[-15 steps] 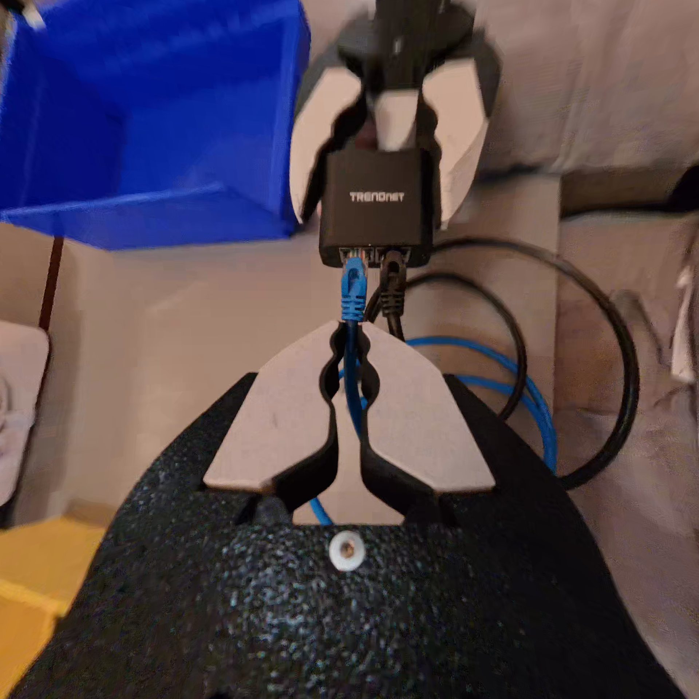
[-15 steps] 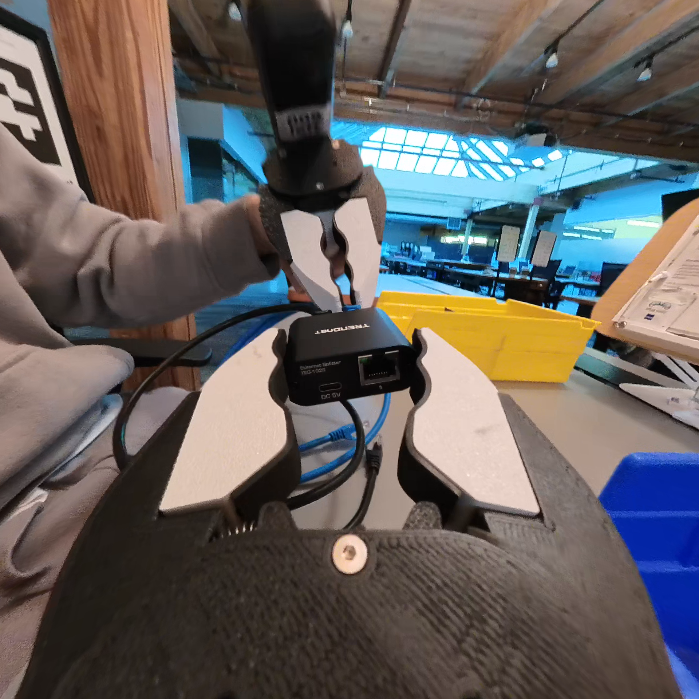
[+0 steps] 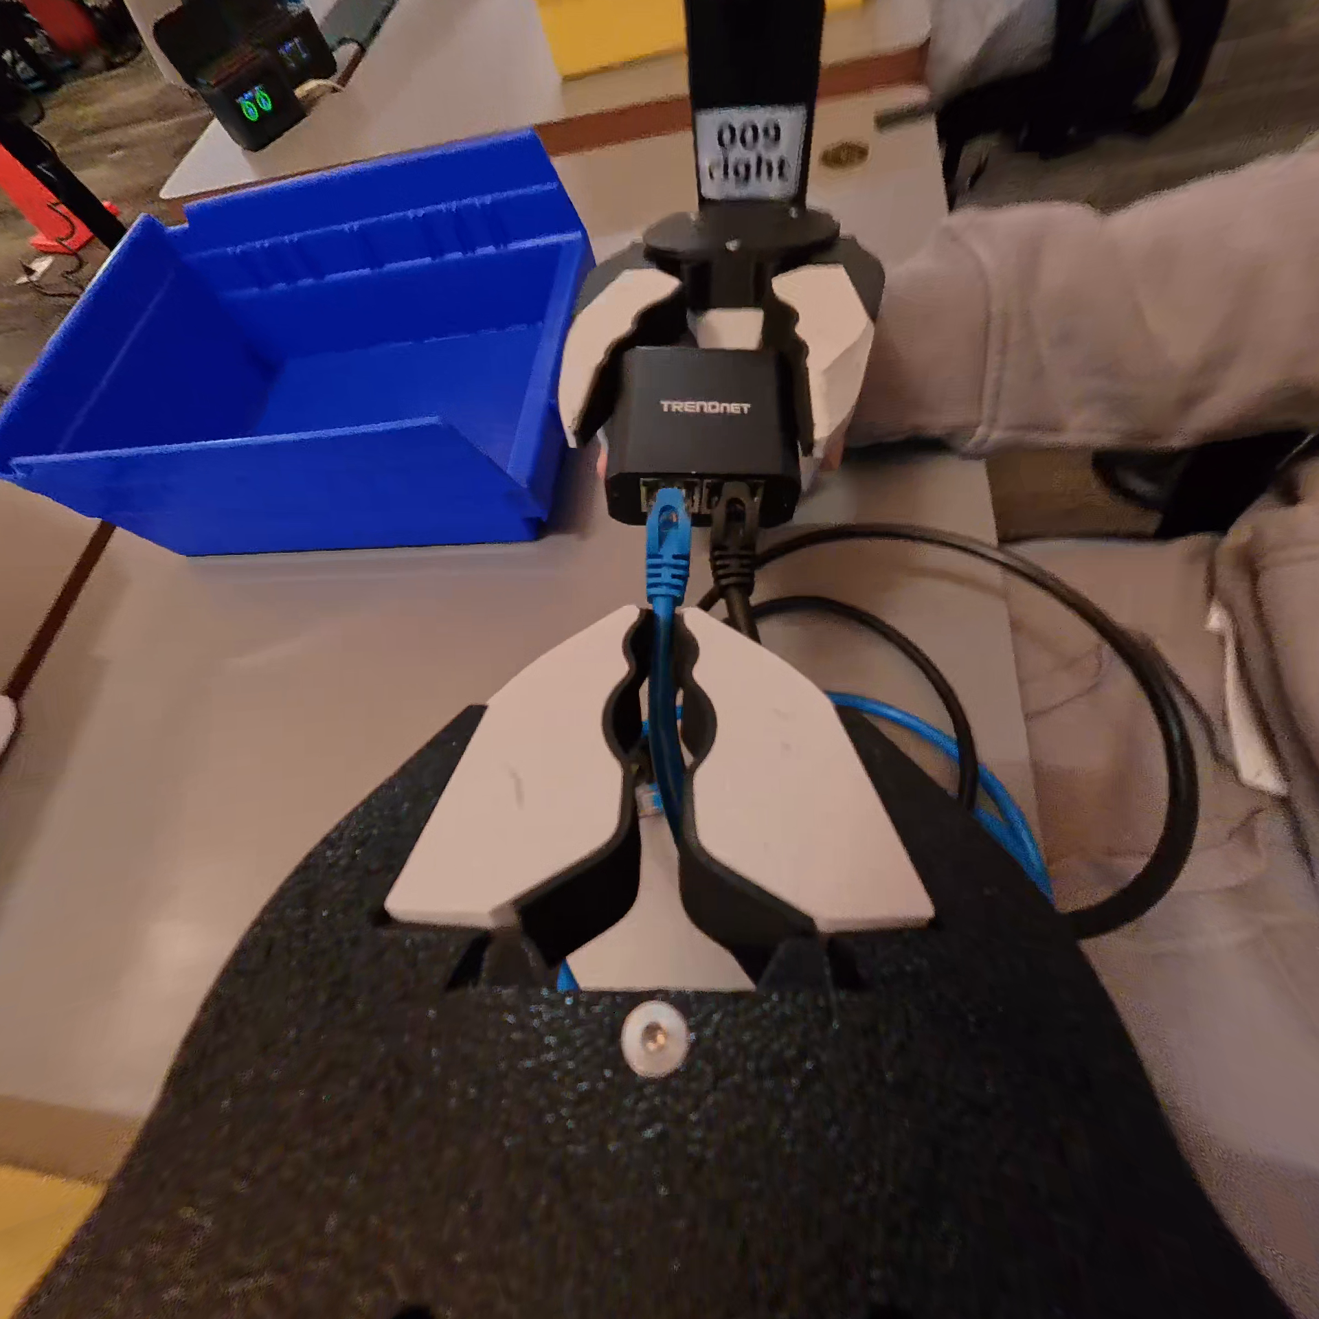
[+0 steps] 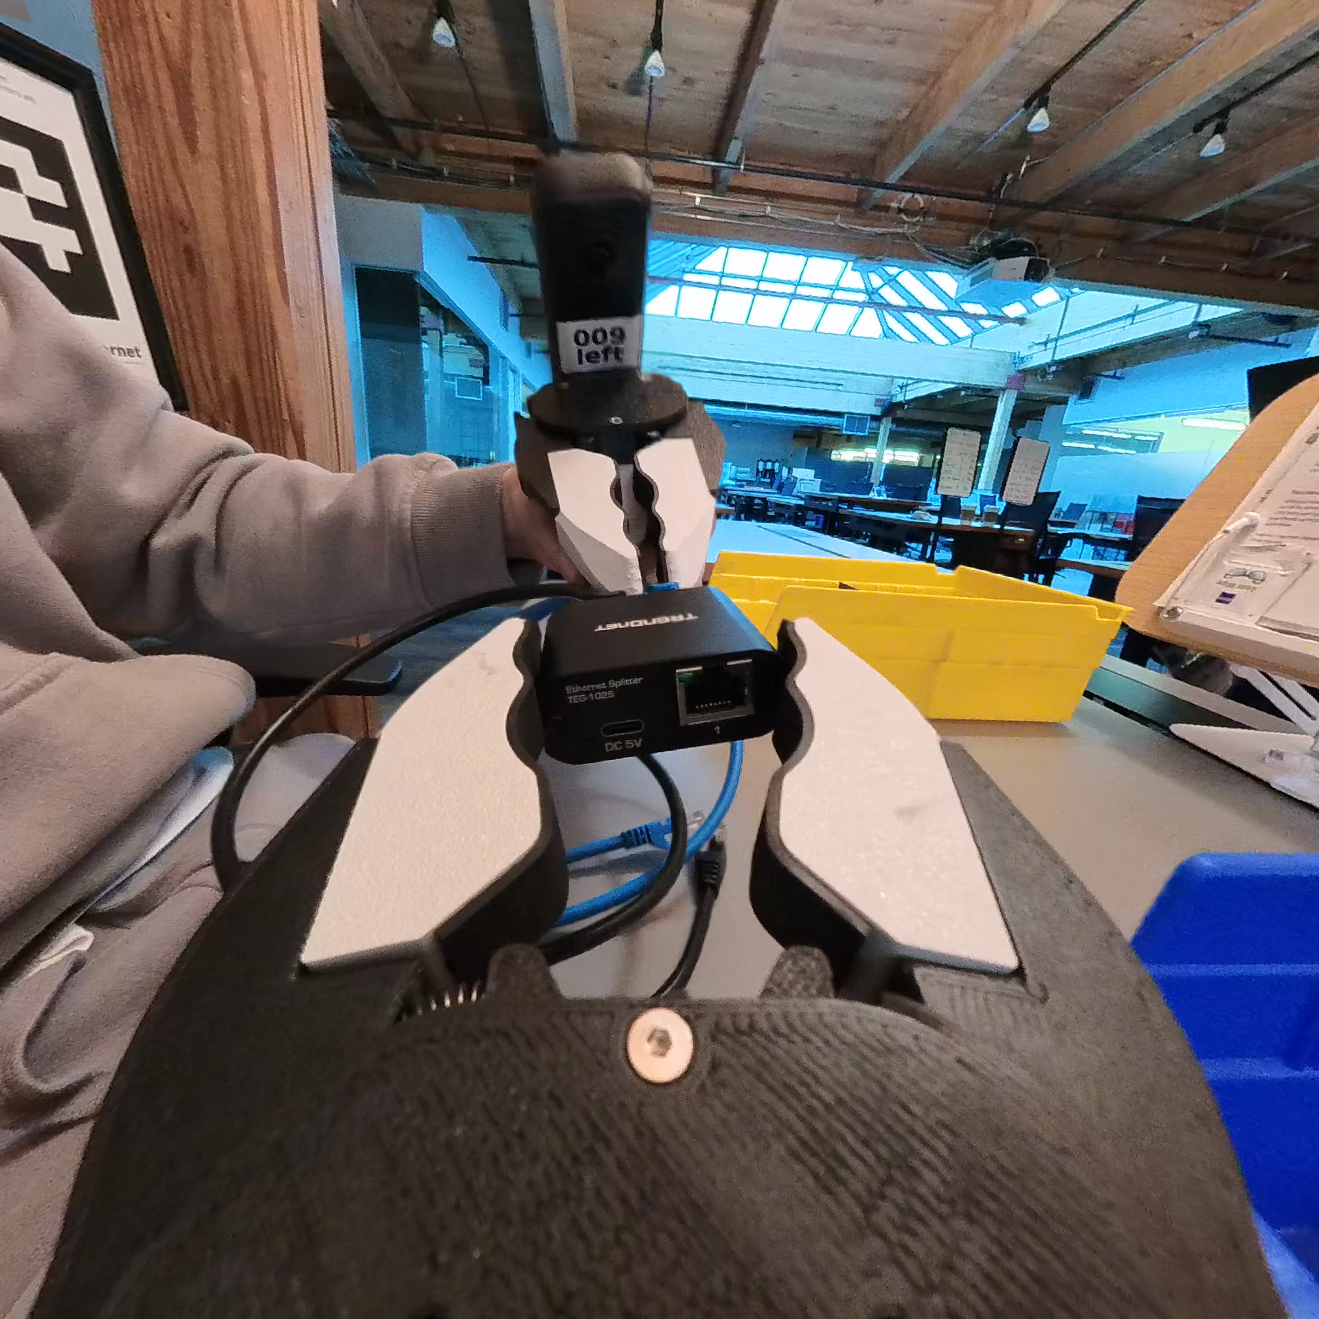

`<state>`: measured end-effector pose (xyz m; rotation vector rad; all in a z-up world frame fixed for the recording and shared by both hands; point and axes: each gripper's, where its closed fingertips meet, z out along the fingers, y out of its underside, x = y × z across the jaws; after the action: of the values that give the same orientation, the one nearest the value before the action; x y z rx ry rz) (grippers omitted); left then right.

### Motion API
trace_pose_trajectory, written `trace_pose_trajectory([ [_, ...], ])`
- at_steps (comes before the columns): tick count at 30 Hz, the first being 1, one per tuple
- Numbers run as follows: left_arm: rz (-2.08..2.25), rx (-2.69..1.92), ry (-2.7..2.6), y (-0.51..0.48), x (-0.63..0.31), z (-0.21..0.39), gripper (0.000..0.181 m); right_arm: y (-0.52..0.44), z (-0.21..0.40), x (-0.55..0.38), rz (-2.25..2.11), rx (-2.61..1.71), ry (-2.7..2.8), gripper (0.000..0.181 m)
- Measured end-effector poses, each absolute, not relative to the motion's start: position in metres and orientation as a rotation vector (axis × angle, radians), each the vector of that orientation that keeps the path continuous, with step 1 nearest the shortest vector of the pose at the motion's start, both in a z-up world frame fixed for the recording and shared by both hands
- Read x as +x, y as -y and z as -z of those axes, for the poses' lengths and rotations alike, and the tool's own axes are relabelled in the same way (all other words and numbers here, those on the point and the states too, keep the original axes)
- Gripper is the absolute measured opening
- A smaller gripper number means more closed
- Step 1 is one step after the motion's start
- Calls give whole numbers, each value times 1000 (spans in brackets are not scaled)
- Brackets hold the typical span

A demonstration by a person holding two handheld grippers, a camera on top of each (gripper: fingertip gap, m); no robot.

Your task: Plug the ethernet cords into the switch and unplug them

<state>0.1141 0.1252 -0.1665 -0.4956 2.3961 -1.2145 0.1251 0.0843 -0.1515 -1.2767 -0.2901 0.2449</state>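
Two cords sit plugged into the switch (image 3: 696,421), which my right gripper (image 4: 653,685) clamps just ahead of my left gripper (image 3: 660,624), closed on the blue cord (image 3: 664,685) behind its plug; next, I judge, a straight rearward pull.

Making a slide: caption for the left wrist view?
Left gripper pinches blue cord plugged into switch held by right gripper.

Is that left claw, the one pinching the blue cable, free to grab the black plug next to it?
Probably not yet. The left gripper is shut on the blue cable; it must let go first. The black plug sits just beside, uncovered.
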Motion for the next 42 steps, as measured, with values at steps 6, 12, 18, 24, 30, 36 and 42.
trace_pose_trajectory([
  [6,1128,-469,-2394,-129,111,167,4,-93,158,120,-248,-1345,312,64],
  [12,1170,-520,-2396,-137,115,177,6,-98,162,122,-195,-1385,306,64],
  [18,1150,-639,-2182,-174,115,135,42,-96,158,130,-156,-1354,261,64],
  [24,965,-948,-2083,-158,103,136,48,-101,150,158,-17,-1294,70,63],
  [30,1924,-1693,-1679,-110,88,143,47,-112,143,164,231,-1285,-10,63],
  [36,2374,-2010,-1110,-129,114,158,49,-123,134,139,274,-1237,62,64],
  [42,2624,-1990,-1048,-121,121,146,23,-136,135,122,273,-1259,123,63],
])
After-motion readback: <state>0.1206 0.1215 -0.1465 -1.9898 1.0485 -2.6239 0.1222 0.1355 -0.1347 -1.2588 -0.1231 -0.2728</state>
